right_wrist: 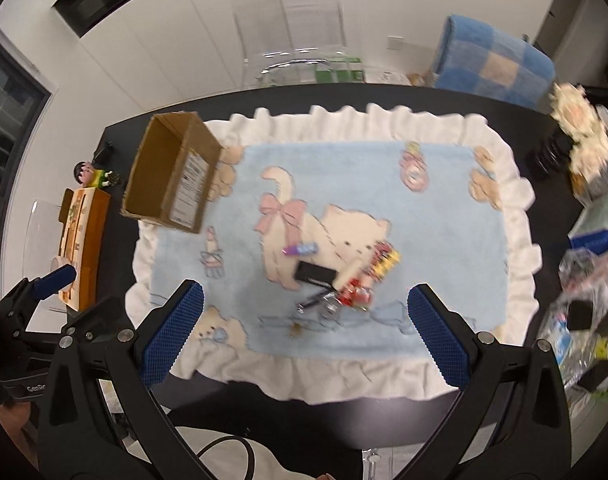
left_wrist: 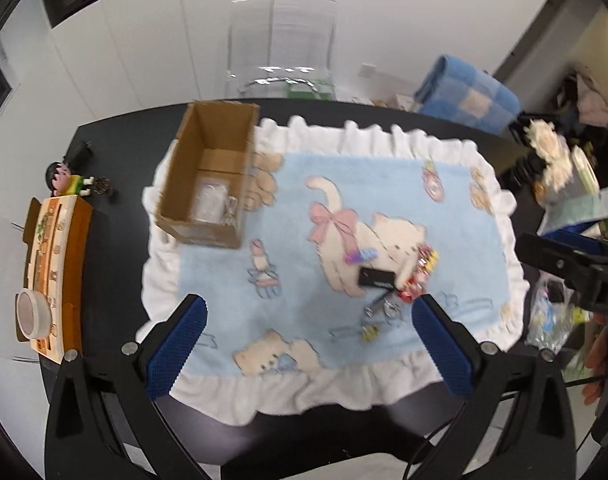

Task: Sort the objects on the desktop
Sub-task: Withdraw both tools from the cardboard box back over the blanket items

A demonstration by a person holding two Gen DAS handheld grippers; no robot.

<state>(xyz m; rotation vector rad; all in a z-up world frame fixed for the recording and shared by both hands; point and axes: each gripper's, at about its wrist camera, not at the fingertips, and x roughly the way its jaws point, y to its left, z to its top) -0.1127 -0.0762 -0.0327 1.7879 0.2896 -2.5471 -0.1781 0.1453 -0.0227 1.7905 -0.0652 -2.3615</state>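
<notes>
Left gripper [left_wrist: 309, 344]: fingers spread wide, holding nothing, above the mat's near frill.
Right gripper [right_wrist: 305, 330]: fingers wide apart, empty.
Small objects [right_wrist: 339, 276]: clustered on the mat [right_wrist: 443, 220], bare cloth around.
Cardboard box [left_wrist: 208, 176]: open, at the mat's far-left corner on the desk [left_wrist: 116, 148].

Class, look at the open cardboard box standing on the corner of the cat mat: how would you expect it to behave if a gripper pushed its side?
The cardboard box would probably slide easily; it looks light, with only small clear items inside. It is tall and narrow, half on the soft mat, so a high push might tip it. Its thin walls may flex.
</notes>
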